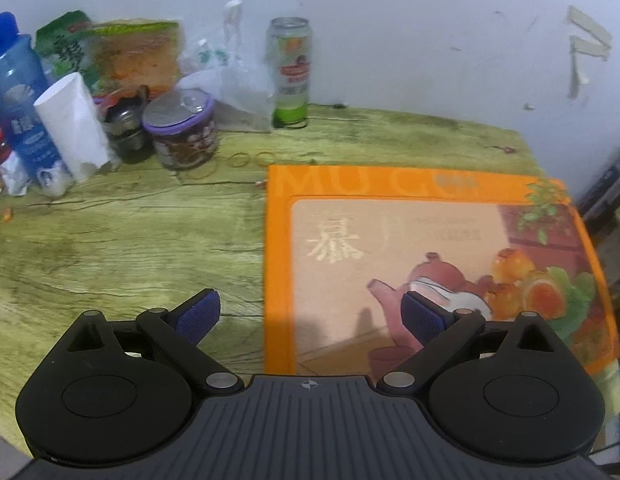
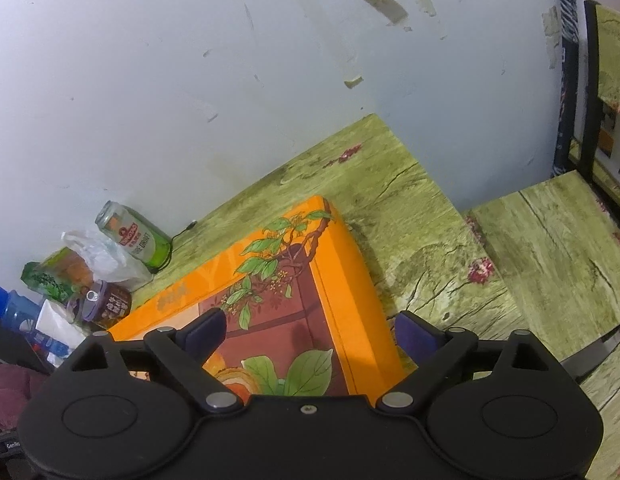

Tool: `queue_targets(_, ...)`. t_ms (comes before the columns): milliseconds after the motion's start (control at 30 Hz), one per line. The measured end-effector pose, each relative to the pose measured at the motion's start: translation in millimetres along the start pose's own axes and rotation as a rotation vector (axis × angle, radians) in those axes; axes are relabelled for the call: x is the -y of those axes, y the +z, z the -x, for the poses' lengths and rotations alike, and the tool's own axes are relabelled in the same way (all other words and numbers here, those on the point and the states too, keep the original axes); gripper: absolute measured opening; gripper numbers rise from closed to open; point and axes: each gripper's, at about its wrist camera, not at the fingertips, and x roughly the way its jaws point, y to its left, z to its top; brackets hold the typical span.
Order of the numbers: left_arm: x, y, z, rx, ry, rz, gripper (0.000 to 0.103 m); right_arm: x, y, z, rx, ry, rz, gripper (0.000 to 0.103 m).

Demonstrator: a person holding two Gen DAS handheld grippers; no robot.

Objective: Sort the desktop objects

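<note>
While the green wood-grain table (image 1: pixel 129 240) filled most of both views, the largest thing on it was the flat orange gift box (image 1: pixel 430 272), which lay toward the table's right side, its far edge near the white wall (image 1: pixel 410 40). The left gripper (image 1: pixel 310 314) hovered over the box's left edge with its jaws spread wide and nothing between them — one blue pad above bare table, the other above the lid. The right gripper (image 2: pixel 310 332) stood open too, straddling the box's right edge without pressing on it. At the back left stood a blue bottle (image 1: pixel 17 92), a green beer can (image 1: pixel 291 72), a white paper roll (image 1: pixel 71 124) and a purple-lidded jar (image 1: pixel 181 130) — with small rubber bands (image 1: pixel 249 159) just beside the jar.
</note>
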Motion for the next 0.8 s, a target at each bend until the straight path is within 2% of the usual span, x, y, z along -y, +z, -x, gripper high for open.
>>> queue_targets(167,-16.4,17.0,-10.7,-0.028,0.012,0.038,0.098,-13.4,5.8,-0.3,-0.006,-0.045,0.019,0.092)
queue_targets(367,-38.2,35.0,-30.0,-0.074,-0.019,0.105,0.098,-36.1,12.3,-9.4,-0.03,-0.096,0.047,0.092)
queue_targets(800,-81.0,54.8,-89.5,-0.194,-0.09,0.109,0.098,-75.1,19.1,-48.1,-0.098,-0.251,0.033,0.092)
